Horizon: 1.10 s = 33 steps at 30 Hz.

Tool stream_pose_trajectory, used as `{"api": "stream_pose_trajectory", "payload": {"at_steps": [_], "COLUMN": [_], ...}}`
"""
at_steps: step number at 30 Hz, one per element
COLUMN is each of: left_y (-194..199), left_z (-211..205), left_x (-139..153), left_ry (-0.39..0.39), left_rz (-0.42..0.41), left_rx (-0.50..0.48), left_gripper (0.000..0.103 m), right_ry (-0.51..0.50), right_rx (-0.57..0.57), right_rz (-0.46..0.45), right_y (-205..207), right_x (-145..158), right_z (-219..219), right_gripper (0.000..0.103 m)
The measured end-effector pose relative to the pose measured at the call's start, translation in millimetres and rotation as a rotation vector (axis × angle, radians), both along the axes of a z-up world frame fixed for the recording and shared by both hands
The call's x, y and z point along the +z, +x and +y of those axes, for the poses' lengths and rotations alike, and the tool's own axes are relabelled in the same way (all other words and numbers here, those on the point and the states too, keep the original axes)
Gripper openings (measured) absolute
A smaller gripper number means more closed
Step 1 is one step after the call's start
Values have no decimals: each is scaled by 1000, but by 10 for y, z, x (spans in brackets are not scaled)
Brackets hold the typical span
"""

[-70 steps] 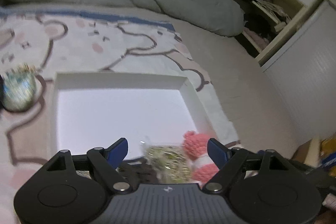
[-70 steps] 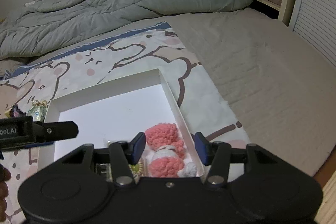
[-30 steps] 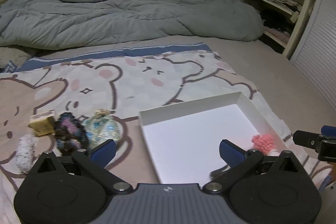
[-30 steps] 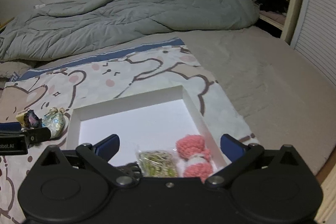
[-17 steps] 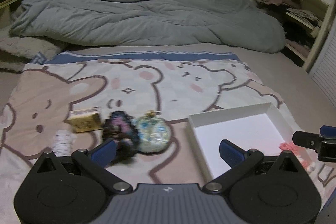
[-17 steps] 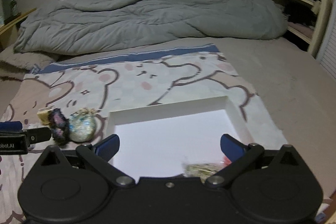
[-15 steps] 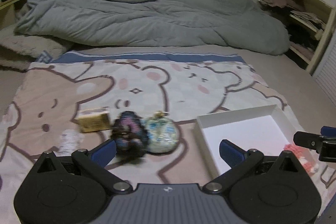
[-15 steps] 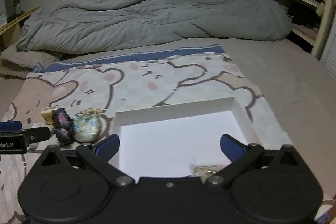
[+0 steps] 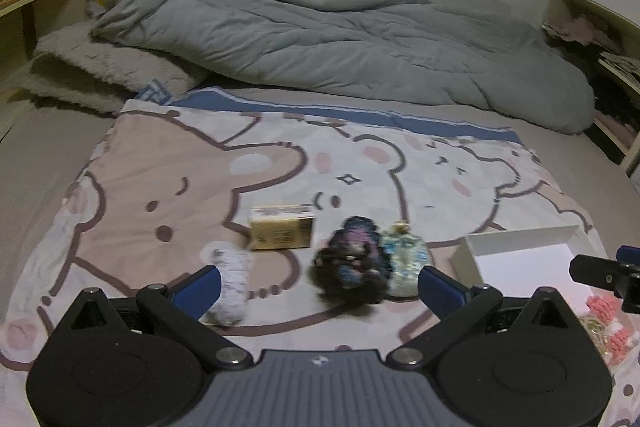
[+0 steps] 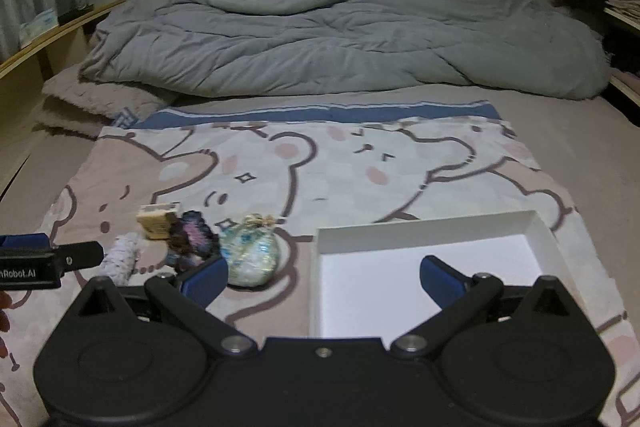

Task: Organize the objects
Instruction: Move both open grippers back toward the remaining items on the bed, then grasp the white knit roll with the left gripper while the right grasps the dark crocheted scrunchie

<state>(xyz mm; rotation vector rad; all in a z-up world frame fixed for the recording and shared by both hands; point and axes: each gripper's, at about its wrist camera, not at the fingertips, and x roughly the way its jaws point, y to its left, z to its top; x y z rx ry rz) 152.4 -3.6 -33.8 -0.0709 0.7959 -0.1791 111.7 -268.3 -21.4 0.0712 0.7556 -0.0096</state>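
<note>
Both grippers hang with fingers spread wide and empty above a bear-print blanket (image 9: 168, 163): the left gripper (image 9: 319, 285) over a row of small things, the right gripper (image 10: 323, 277) over a shallow white cardboard box (image 10: 424, 227). At the left gripper's 12 o'clock a dark knitted ball (image 9: 352, 263) touches a shiny foil pouch (image 9: 408, 261); at 11 o'clock lies a tan carton (image 9: 281, 233), at 9 o'clock a fuzzy white roll (image 9: 232, 277). A pink crocheted toy (image 9: 606, 323) lies in the box, at 3 o'clock.
</note>
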Motion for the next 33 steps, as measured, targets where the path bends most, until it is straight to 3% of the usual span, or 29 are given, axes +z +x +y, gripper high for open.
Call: {"api": "stream_pose_trajectory", "payload": {"at_steps": [21,33], "left_y": [394,768], "left_z": [486,644], "left_x": [-350,-753], "left_ry": [45,23], "left_rz": [-1,74], "left_rx": [81,109], "left_gripper": [103,103], "right_ry": [64,111], "right_rx": [78,115], "right_rz": [27,-42], "right_y": [649,981], "right_x": [-343,-623], "right_z": [748,1005], "right_gripper": [103,103]}}
